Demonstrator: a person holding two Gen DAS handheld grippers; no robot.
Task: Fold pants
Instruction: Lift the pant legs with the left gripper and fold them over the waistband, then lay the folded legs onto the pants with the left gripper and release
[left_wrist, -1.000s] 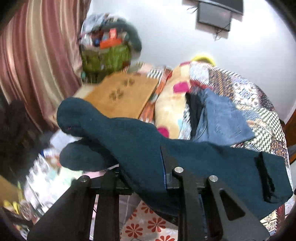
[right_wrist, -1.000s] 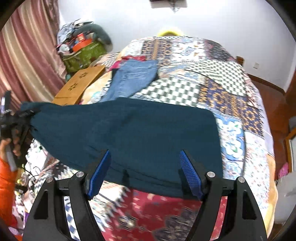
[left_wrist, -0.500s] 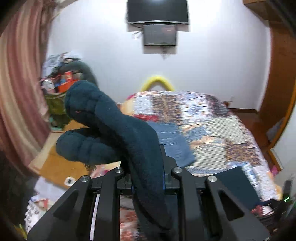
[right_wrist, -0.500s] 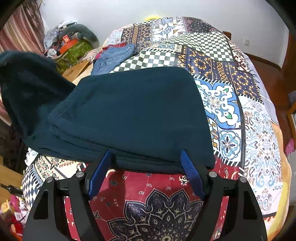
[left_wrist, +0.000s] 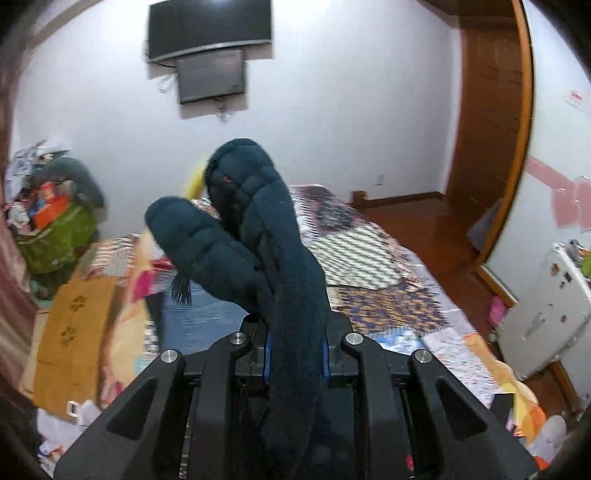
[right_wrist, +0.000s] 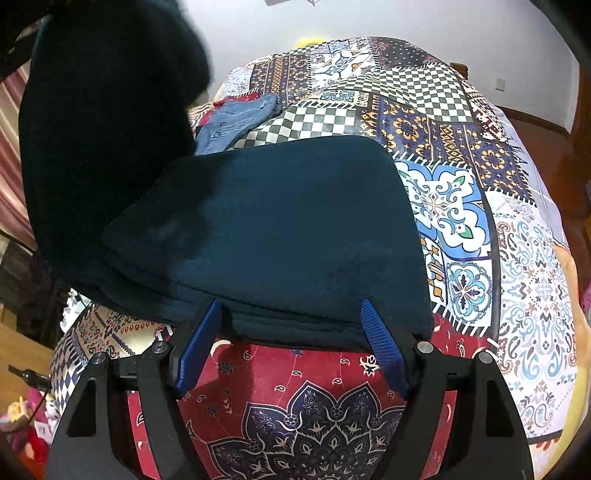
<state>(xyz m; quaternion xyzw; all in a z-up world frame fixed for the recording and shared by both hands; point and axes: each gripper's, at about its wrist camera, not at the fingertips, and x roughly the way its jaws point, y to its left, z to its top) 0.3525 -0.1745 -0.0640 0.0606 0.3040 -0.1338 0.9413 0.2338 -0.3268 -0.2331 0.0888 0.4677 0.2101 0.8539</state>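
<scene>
The dark teal pants (right_wrist: 280, 229) lie partly folded on the patchwork bed quilt (right_wrist: 517, 258). Their left end (right_wrist: 99, 110) is lifted high and hangs over the folded part. My left gripper (left_wrist: 295, 350) is shut on that lifted end, and bunched teal fabric (left_wrist: 251, 229) sticks up between its fingers. My right gripper (right_wrist: 291, 332) is open, its blue pads (right_wrist: 380, 343) at the near edge of the folded pants, with cloth lying between them.
Folded blue jeans (right_wrist: 236, 118) lie on the quilt beyond the pants, also shown in the left wrist view (left_wrist: 207, 317). A wooden board (left_wrist: 70, 332) and a green bag (left_wrist: 55, 236) stand left of the bed. A white appliance (left_wrist: 546, 314) stands right.
My left gripper has carried the held pant end up and to the right, over the folded part. The right gripper has stayed open at the near edge.
</scene>
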